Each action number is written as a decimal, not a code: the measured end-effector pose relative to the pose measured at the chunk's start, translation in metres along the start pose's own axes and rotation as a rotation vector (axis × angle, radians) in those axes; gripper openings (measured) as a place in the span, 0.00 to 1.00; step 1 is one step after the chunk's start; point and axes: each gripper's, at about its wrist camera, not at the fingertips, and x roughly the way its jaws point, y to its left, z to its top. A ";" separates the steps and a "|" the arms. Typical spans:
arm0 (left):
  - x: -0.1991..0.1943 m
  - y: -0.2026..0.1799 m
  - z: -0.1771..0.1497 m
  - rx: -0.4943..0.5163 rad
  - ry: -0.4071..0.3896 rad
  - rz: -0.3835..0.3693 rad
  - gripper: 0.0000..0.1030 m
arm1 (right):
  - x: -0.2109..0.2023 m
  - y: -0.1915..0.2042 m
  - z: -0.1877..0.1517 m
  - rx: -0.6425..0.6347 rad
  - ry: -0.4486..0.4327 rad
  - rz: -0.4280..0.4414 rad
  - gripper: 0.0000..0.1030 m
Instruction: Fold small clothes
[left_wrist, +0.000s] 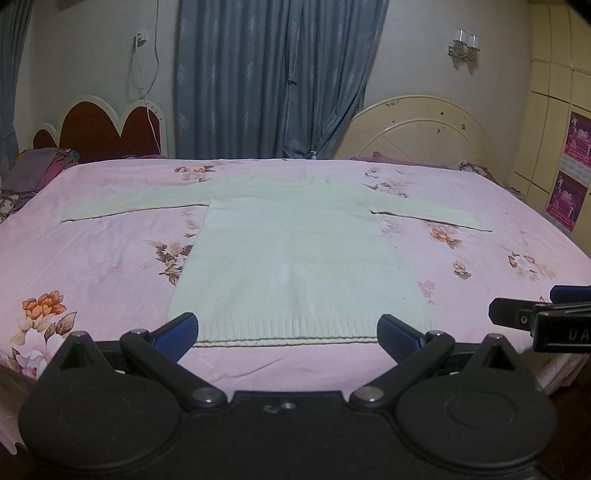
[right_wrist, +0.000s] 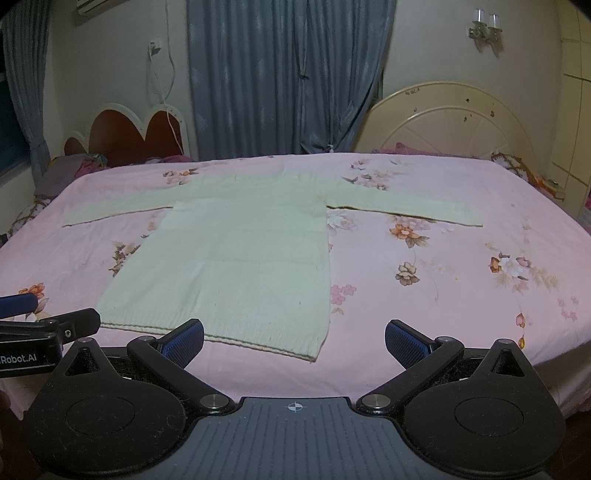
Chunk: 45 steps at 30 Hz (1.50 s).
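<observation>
A pale knit sweater (left_wrist: 295, 254) lies flat on the bed (left_wrist: 110, 266), on a pink sheet with flowers. Both sleeves are stretched out to the sides, and the ribbed bottom edge is at the near side of the bed.

The left claw (left_wrist: 287, 332) is wide apart and holds nothing. It hangs just over the bottom edge of the sweater. The right claw (right_wrist: 294, 339) is wide apart too and holds nothing. It hangs near the sweater's bottom right corner.

Blue curtains (right_wrist: 288, 81) hang behind the bed.
</observation>
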 end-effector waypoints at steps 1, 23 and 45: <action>0.000 0.000 0.000 0.000 0.000 0.000 1.00 | 0.000 0.000 0.000 0.000 -0.001 0.001 1.00; 0.000 0.001 -0.001 0.002 -0.004 0.003 1.00 | -0.001 0.000 -0.001 -0.005 -0.006 0.003 1.00; 0.002 0.004 -0.001 0.003 -0.001 0.003 1.00 | 0.000 0.003 -0.001 -0.012 -0.002 0.003 1.00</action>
